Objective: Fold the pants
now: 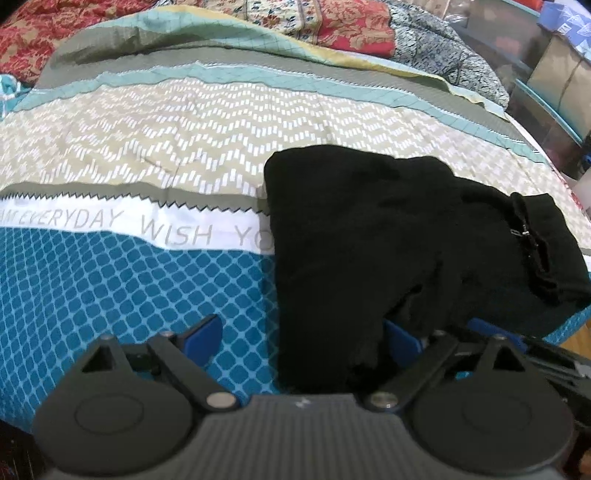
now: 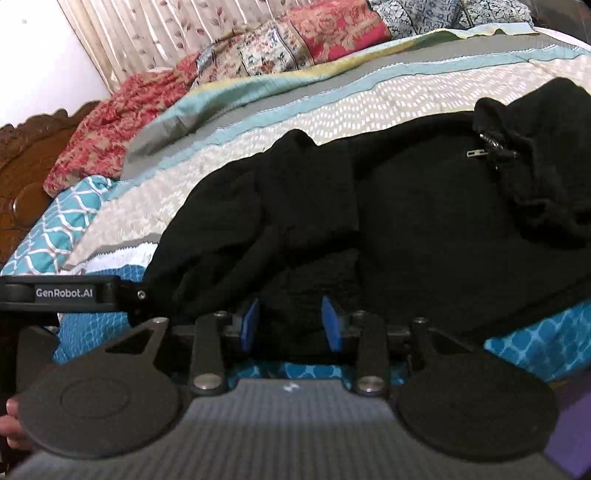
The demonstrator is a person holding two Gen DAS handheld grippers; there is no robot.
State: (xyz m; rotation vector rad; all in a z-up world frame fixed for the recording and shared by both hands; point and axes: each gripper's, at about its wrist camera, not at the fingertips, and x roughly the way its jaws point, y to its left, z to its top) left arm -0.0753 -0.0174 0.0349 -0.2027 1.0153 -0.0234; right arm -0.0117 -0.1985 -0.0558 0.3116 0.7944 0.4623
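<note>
Since the black pants (image 1: 388,236) already lie in a compact bundle on the patterned bedspread (image 1: 147,155), near the bed's front edge, the fold looks mostly done and what remains is judged to be tidying; waistband and zipper (image 2: 480,149) sit at the far right end of the bundle, so the legs were presumably brought over toward it. Left gripper (image 1: 303,339): jaws spread wide, released; one blue pad (image 1: 205,338) rests over bare bedspread, the other sits at the near edge of the cloth; fabric hangs between them but neither pad presses on it. Right gripper (image 2: 291,325): jaws part-way apart, black cloth lying between the blue pads (image 2: 330,323); whether they pinch a fold or merely straddle it cannot be told, as the dark fabric hides the contact. Both tools are at the bundle's near edge, the left one's arm visible at the left of the right wrist view, likely so each end of the bundle can be reached.

Surroundings: red floral quilt (image 2: 122,122) and blue-patterned bedding (image 1: 443,55) heaped along the far side, well apart from the pants; carved wooden headboard (image 2: 22,166) and a pleated curtain (image 2: 147,33) beyond; nothing lies on the bundle or between it and the grippers; a loose upper flap is the likeliest thing to slip.
</note>
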